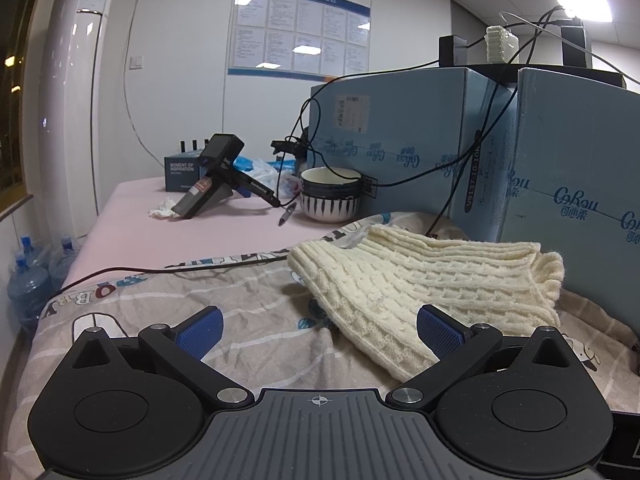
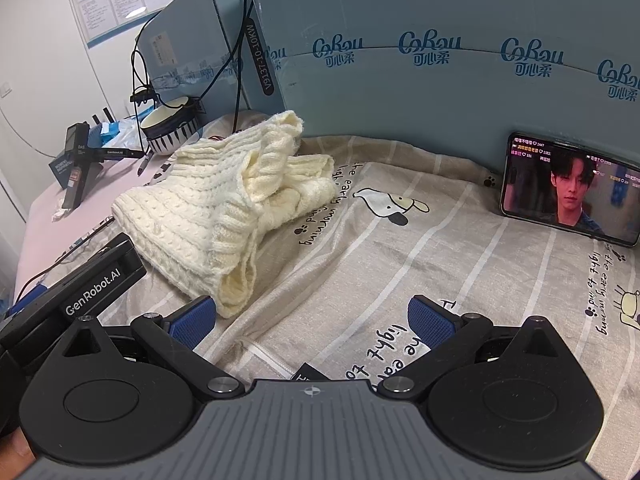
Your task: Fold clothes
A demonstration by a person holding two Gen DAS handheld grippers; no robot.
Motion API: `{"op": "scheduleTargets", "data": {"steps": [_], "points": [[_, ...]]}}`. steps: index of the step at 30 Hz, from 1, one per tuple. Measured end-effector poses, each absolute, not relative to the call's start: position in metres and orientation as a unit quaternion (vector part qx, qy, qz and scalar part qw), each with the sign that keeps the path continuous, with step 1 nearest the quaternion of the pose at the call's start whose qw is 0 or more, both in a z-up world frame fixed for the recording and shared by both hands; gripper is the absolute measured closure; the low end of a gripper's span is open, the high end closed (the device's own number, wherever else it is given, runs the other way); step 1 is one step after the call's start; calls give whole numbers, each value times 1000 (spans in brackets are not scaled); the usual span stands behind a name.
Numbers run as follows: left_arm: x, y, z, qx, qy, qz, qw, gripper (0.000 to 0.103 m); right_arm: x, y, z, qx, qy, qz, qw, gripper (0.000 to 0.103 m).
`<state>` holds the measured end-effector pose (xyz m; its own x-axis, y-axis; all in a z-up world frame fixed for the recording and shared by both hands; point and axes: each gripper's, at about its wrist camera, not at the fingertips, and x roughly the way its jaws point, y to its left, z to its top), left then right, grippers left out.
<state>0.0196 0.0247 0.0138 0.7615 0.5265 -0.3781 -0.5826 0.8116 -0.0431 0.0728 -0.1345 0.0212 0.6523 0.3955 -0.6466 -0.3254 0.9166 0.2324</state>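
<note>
A cream cable-knit sweater (image 1: 420,280) lies bunched in a folded heap on the printed bedsheet (image 1: 240,320). My left gripper (image 1: 320,330) is open and empty, its right blue pad (image 1: 440,334) at the sweater's near edge. In the right wrist view the sweater (image 2: 224,208) lies ahead to the left. My right gripper (image 2: 310,322) is open and empty over the sheet (image 2: 400,264), its left pad (image 2: 192,320) just short of the sweater's ribbed cuff. The left gripper's body (image 2: 96,284) shows at the left of that view.
Blue cardboard boxes (image 1: 460,144) (image 2: 440,48) wall off the back. A phone (image 2: 572,188) playing video leans on a box. Stacked bowls (image 1: 330,196), a pen (image 1: 287,213), a black handheld device (image 1: 216,176), a tissue and black cables lie on the pink surface (image 1: 180,236).
</note>
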Motion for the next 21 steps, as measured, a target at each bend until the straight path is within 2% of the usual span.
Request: {"op": "scheduleTargets", "data": {"steps": [21], "points": [[19,24,14,-77,175,295,936,0,73,-135,21,49,367,198,908,0]]}}
